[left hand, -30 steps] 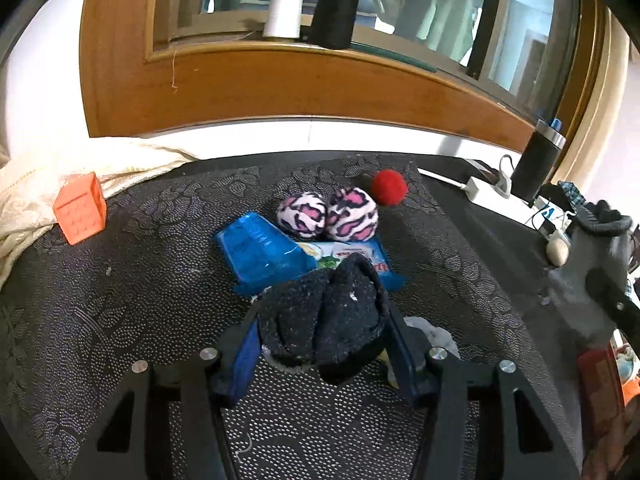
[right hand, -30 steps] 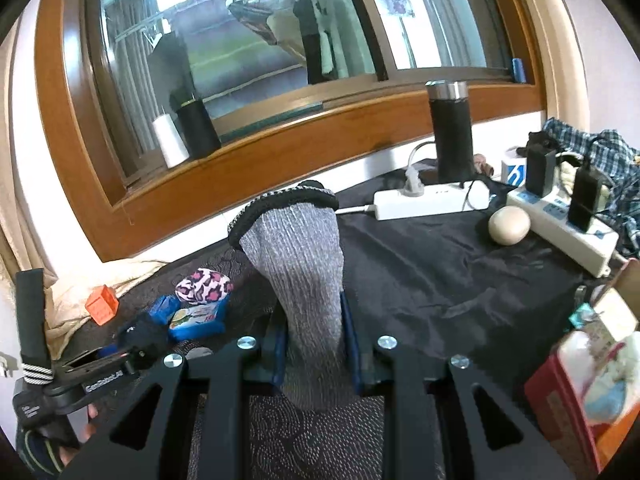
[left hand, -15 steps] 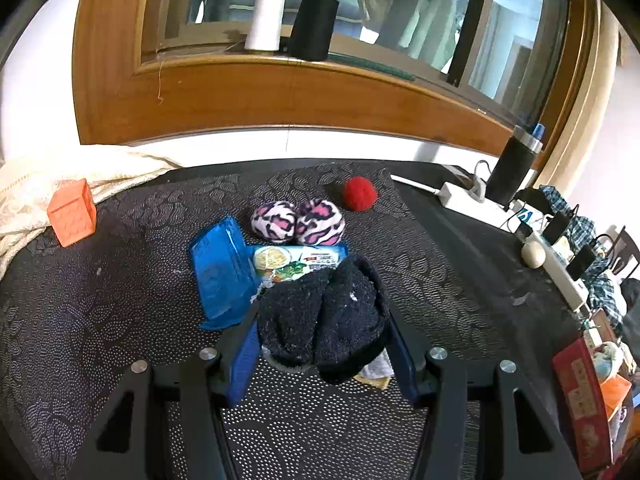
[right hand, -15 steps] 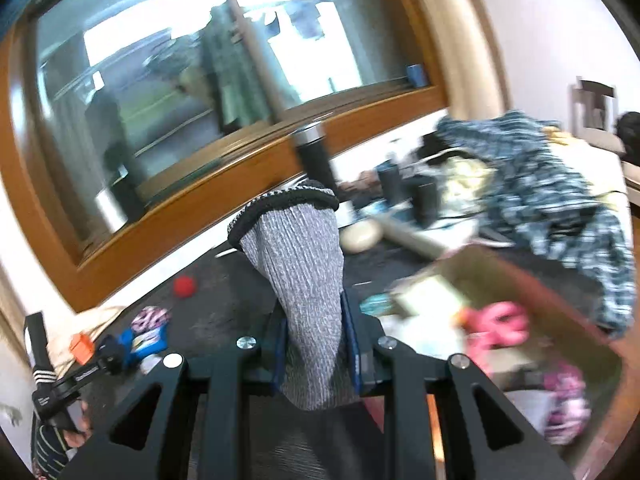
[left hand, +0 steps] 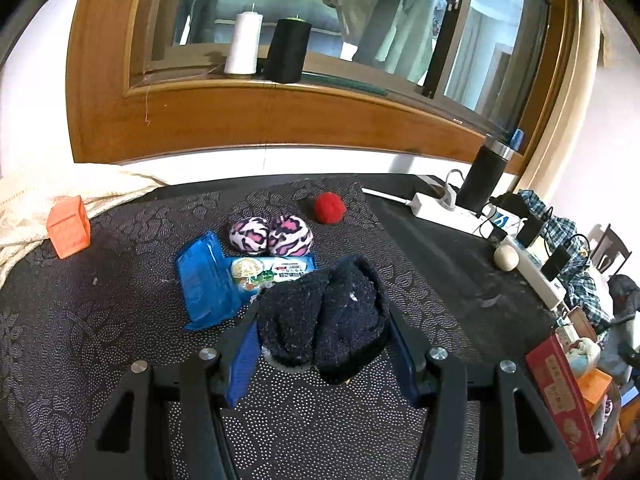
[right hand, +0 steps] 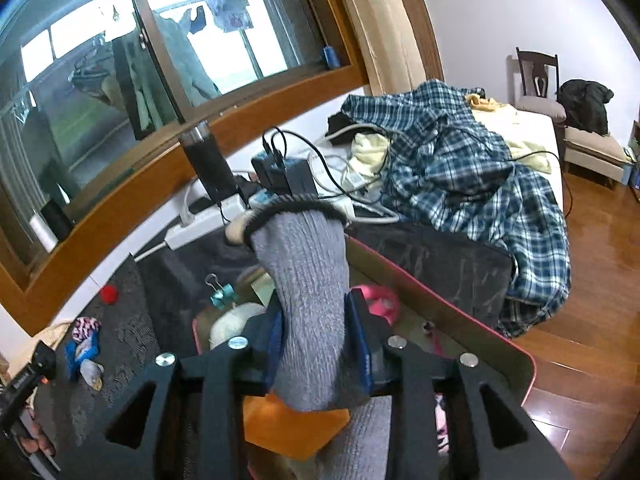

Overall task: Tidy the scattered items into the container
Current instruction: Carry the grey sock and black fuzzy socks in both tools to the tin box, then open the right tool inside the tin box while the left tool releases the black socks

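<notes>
My left gripper (left hand: 320,332) is shut on a dark fuzzy sock bundle (left hand: 320,308), a little above the patterned black table (left hand: 100,340). Beyond it lie a blue packet (left hand: 208,280), a snack pack (left hand: 272,272), a pink leopard sock pair (left hand: 272,236), a red pompom (left hand: 329,208) and an orange cube (left hand: 68,226). My right gripper (right hand: 316,340) holds a grey sock (right hand: 304,264) upright over the red-rimmed cardboard box (right hand: 440,312). Its jaws are opening, the sock still between the pads. The box holds a pink item (right hand: 380,296) and an orange piece (right hand: 288,424).
A white power strip (left hand: 440,204), a black flask (left hand: 482,176) and a beige egg shape (left hand: 506,258) stand along the table's right side. A plaid shirt (right hand: 480,168) is heaped behind the box. Thread spools (left hand: 242,44) stand on the window sill.
My right gripper has swung right with the grey sock, from over the table to over the box. My left gripper has lifted slightly with the dark sock.
</notes>
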`<state>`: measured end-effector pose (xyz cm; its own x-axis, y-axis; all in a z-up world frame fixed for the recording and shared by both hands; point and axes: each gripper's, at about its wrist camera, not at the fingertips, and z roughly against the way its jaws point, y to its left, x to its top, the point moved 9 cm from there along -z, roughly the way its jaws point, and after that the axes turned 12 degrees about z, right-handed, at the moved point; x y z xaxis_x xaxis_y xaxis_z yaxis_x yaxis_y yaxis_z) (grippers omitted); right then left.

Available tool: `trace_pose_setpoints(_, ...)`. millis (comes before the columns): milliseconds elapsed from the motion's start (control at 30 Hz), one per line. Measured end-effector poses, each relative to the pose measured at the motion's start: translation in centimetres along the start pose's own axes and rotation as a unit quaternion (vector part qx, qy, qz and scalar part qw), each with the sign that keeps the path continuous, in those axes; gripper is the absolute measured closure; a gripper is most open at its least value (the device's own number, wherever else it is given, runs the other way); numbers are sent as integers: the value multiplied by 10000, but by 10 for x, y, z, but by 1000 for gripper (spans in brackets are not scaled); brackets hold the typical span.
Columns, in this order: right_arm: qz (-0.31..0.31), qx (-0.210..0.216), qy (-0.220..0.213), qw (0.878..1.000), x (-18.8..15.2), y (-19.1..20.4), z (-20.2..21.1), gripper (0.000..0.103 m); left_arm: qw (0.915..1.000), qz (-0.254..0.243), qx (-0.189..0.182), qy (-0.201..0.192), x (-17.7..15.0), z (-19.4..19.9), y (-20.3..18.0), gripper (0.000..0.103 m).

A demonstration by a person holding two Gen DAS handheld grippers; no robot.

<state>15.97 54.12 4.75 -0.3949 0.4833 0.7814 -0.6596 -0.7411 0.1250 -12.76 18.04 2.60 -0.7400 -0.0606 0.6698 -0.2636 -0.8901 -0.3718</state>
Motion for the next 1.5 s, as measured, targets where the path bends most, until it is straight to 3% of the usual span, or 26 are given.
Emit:
trace_pose_setpoints(133,-30,-29,-3,10000,-5,-2,1,53,10000,3,-15,-2,0,1,-1,44)
trace_pose_setpoints(700,183,-34,-127,9997,-8,7,16,52,9999,-66,-118,-88,2,11,-9,44)
trace_pose_setpoints(900,272,-230,-159,9992,-11,0,23,48,9996,-207,-166,-79,-5,14,-22,44)
trace_pose_setpoints(1200,280,-318,-230,9988,-13,-12,29,47,9980,-522,-335,106,-32,14,-67,44)
trace_pose_setpoints(1500,392,-542,-397,9970,-13,-26,35,40,9910,-1063,-727,353,-68,10,-157,44)
